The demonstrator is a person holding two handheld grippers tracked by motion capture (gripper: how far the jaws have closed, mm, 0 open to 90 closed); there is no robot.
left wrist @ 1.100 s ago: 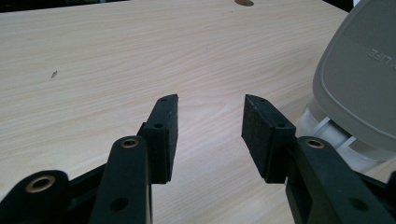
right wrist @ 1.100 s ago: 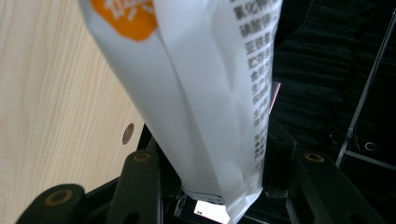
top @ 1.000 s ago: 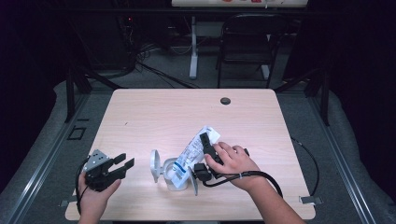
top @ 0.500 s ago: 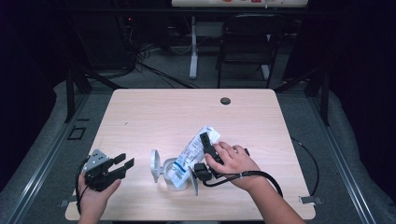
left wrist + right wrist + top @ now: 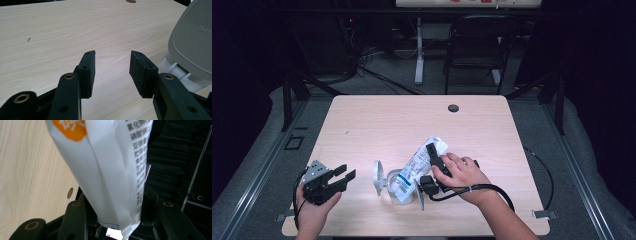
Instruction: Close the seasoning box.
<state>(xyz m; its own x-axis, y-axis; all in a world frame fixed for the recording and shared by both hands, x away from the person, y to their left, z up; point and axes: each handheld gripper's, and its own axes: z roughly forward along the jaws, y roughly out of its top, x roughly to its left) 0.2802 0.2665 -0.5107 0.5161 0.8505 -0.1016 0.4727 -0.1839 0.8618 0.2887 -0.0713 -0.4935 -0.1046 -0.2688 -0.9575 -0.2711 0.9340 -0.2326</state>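
A white printed pouch (image 5: 414, 165) lies tilted over a small white tub (image 5: 391, 181) whose grey lid (image 5: 378, 176) stands flipped open. My right gripper (image 5: 430, 159) is shut on the pouch, held by a hand at the table's front right. In the right gripper view the pouch (image 5: 112, 170), with an orange mark and dark print, rises from between the jaws of the right gripper (image 5: 116, 200). My left gripper (image 5: 347, 171) rests open at the front left, apart from the tub. In the left gripper view the left gripper (image 5: 112, 56) has bare table between its pads, with the grey lid (image 5: 192, 42) to the right.
The light wooden table (image 5: 377, 125) has a round cable hole (image 5: 453, 107) near its far edge. A black chair (image 5: 474, 47) and a desk leg stand beyond it. A cable (image 5: 492, 190) trails from the right gripper.
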